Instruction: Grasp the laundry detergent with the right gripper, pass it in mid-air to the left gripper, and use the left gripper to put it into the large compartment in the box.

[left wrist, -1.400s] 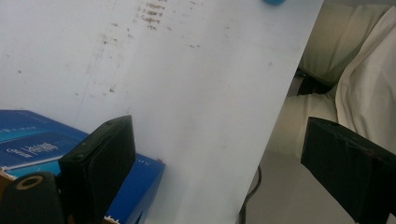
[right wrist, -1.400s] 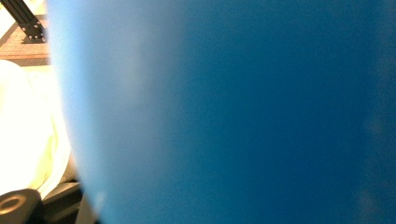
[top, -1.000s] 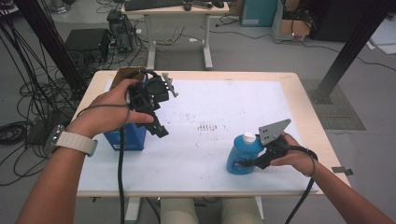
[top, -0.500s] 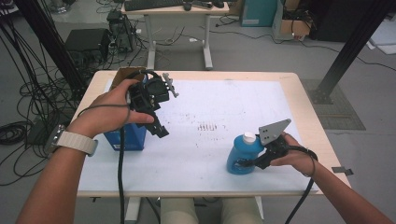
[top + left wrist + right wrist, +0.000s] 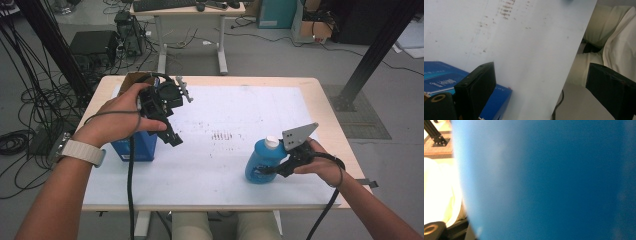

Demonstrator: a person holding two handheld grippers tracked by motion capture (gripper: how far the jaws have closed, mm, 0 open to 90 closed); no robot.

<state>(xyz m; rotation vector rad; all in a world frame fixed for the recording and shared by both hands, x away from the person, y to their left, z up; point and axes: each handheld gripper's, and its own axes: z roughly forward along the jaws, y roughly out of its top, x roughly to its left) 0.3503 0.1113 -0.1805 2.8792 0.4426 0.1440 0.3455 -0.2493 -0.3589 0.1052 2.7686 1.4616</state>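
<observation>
bottle: blue, white cap, stands upright on the white sheet near the table's front right; high view gives its whole outline
bottle close-up: right gripper view is a blurred blue wall of bottle right up against the lens; no cap or base to be made out there
right gripper: at the bottle's right side in the person's right hand, grey plate on top; jaws clenched on the bottle's body, low down
right hand: wrapped round the gripper's rear, cable looping off the wrist
left gripper: held up above the table's left part, over the box, tips slanting down toward the table middle; jaws released, nothing between them
left jaws close-up: left gripper view has the two black pads standing wide apart, bare sheet and table edge showing in the gap; high view is too small to tell that gap
left hand: gripping the gripper body from the left, pale watch strap on the wrist
box: blue, on the sheet at the table's left edge, partly under the left hand; left gripper view shows its top with print, just beside the left pad
sheet: white, covers most of the table, faint dark specks at the middle; the specks also show at the top of the left gripper view
person's legs: pale trousers beyond the table edge in the left gripper view; a pale blur at the left of the right gripper view
table: light wood rim round the sheet
</observation>
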